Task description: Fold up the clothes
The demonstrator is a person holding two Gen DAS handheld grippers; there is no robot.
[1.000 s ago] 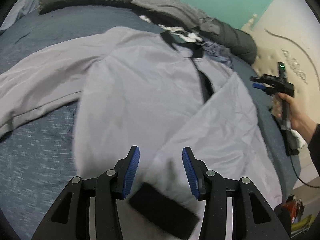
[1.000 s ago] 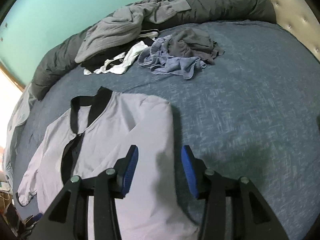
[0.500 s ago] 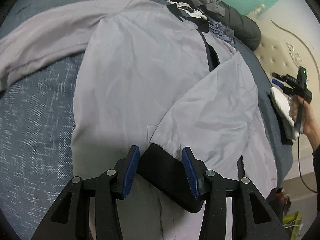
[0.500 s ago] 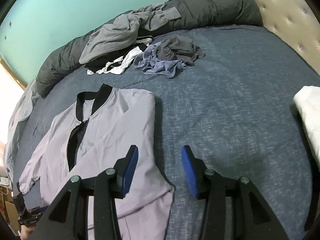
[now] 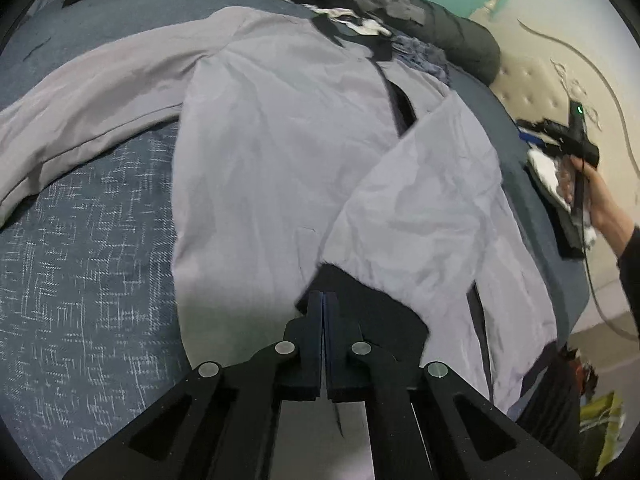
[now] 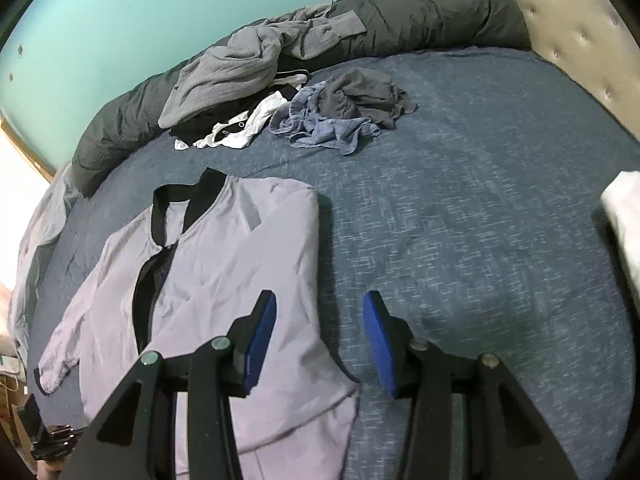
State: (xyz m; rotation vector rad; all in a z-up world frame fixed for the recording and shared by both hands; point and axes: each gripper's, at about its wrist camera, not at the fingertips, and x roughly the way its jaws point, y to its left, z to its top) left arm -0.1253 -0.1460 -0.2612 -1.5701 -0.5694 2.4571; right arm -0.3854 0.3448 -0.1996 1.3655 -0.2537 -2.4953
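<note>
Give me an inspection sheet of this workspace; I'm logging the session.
Surface: bed, blue cover.
Job's things: lilac jacket lies flat, one sleeve folded across its front, black cuff at the tip.
Clutter: heap of loose clothes near the far edge; white cloth at the right.
Grippers: left tongs shut, at the cuff; right tongs open, above the jacket's edge.
Cables: one trails below the right hand.
Surroundings: teal wall, padded headboard, dark duvet.

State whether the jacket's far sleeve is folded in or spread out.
Spread out: the sleeve lies stretched across the bed, away from the jacket body.
</note>
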